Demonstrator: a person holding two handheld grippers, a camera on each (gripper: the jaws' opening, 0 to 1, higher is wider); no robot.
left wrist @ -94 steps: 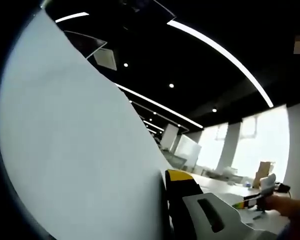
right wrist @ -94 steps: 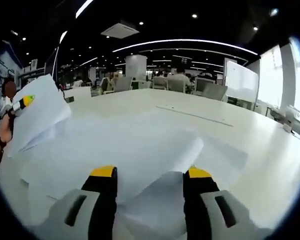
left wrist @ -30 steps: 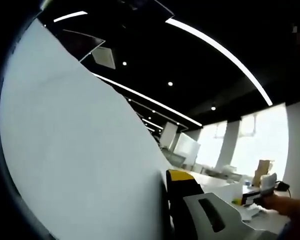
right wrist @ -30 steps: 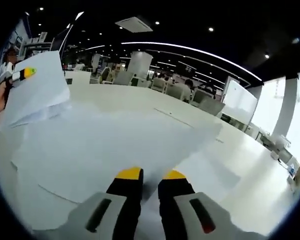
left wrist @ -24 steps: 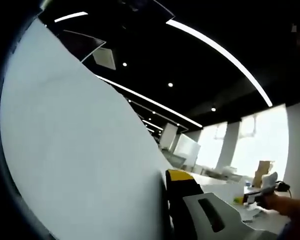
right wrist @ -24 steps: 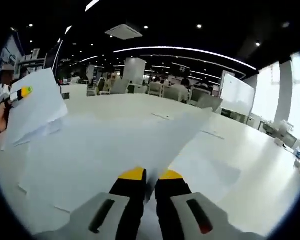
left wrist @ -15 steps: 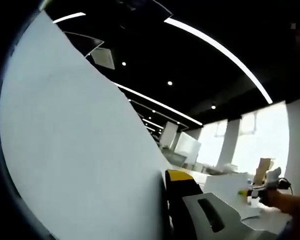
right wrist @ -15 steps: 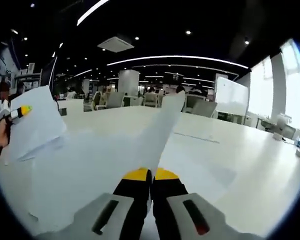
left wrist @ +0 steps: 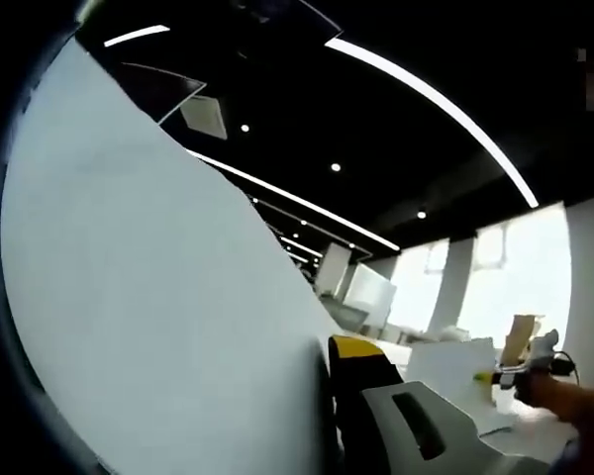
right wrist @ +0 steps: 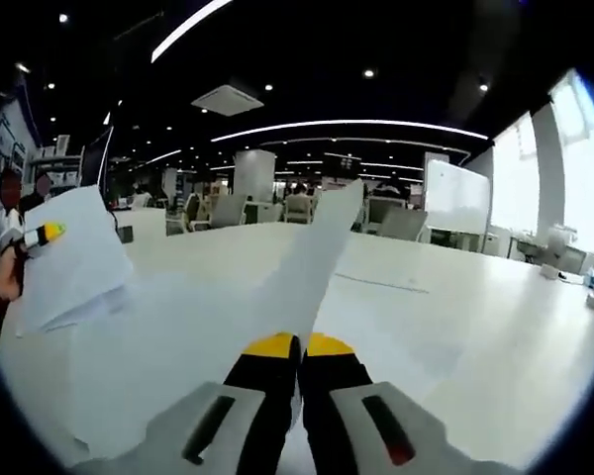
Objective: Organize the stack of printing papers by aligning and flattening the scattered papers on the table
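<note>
Paper fills the left half of the left gripper view: a white sheet (left wrist: 148, 297) held upright, its top edge slanting down from upper left to the yellow-tipped jaw at the bottom centre. The left gripper (left wrist: 329, 396) shows one jaw pressed flat against this sheet; the other jaw is hidden behind the paper, so the gripper is clamped on it as far as the contact shows. To the right of the slanting edge the room is open, with a dark ceiling and long light strips (left wrist: 436, 104). Low at the right, the right gripper (left wrist: 500, 374) holds another sheet (left wrist: 457, 368) raised on edge above the table (left wrist: 416, 354), a hand (left wrist: 559, 396) behind it.

In the right gripper view the two yellow-tipped jaws stand together, pinching the lower end of that sheet (right wrist: 317, 252), which rises from them as a narrow, nearly edge-on strip leaning slightly right. Around it the white table (right wrist: 475, 317) spreads wide, with more papers (right wrist: 168, 346) lying flat and overlapping on the left part; the right part is bare. At the far left the left gripper (right wrist: 42, 236) holds its sheet (right wrist: 74, 257) aloft, well apart from the pinched strip, with a hand (right wrist: 5, 272) just beside it.
</note>
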